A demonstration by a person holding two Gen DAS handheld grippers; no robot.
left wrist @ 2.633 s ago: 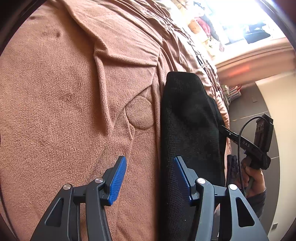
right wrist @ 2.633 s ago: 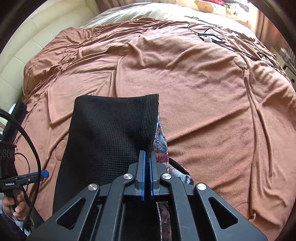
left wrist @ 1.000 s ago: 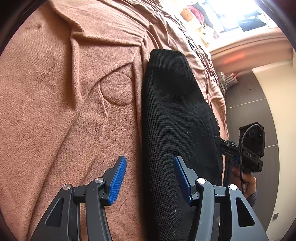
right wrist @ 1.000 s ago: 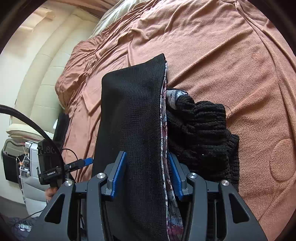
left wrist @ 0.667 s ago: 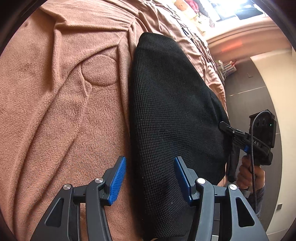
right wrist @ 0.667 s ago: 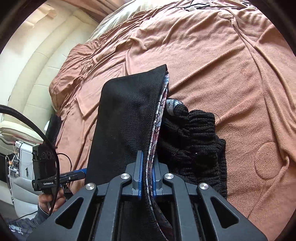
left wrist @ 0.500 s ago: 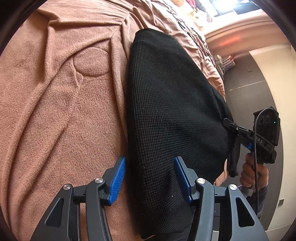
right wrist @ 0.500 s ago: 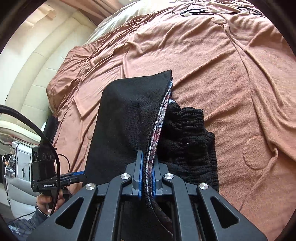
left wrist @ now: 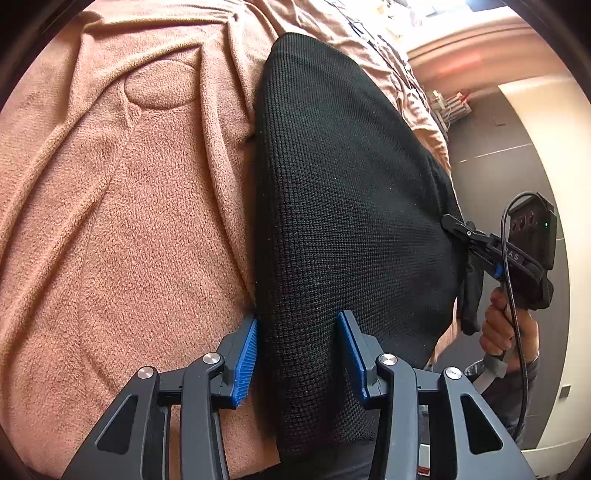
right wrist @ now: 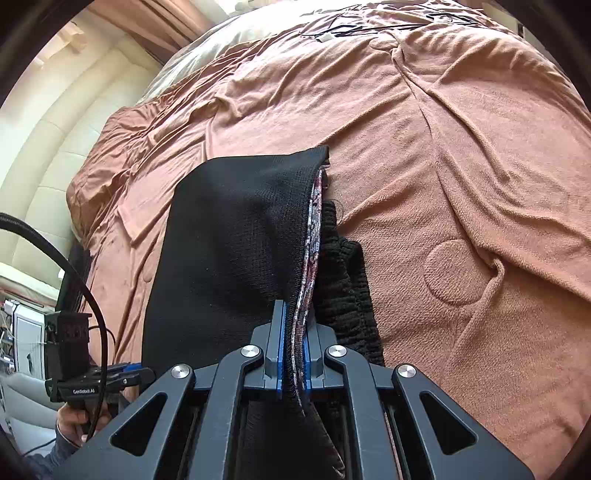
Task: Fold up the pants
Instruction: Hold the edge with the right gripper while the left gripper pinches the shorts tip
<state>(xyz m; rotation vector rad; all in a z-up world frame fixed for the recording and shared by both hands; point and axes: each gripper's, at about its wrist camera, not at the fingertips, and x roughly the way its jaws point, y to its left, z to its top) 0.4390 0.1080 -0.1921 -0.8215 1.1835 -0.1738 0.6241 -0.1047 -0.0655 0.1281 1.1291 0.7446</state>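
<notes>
The bed (right wrist: 461,155), covered by 1 rumpled brown blanket (left wrist: 110,221), fills both views. On it lie the black knit pants (left wrist: 351,206), 1 pair, at the near edge of the bed; their far end rests on the blanket, while the near part is raised off it between the 2 grippers. In the right wrist view, a patterned reddish-grey inner face (right wrist: 312,258) shows along the lifted edge, and a bunched black ribbed part (right wrist: 347,280), probably the waistband, lies under it on the blanket.

The step in hand looks like a fold of the near end over the rest: 1 corner is already taken and the other is being taken. The right gripper (right wrist: 293,362) has its fingers pressed together on the pants' edge, pinching the black layer and its patterned lining. The left gripper (left wrist: 297,354) straddles the opposite edge; its fingers have just been closing, with the fabric between them, though they stand partly spread and the pads do not yet clamp the cloth.

The next move, as I judge it, calls for the left fingers to finish closing on that edge, then both hands to carry the held end level and together toward the far end, keeping the cloth taut so the layers land square.

Smaller things: 1 round patch (right wrist: 456,271) in the blanket beside the pants, and 1 cable (right wrist: 369,27) lying far up the bed.
</notes>
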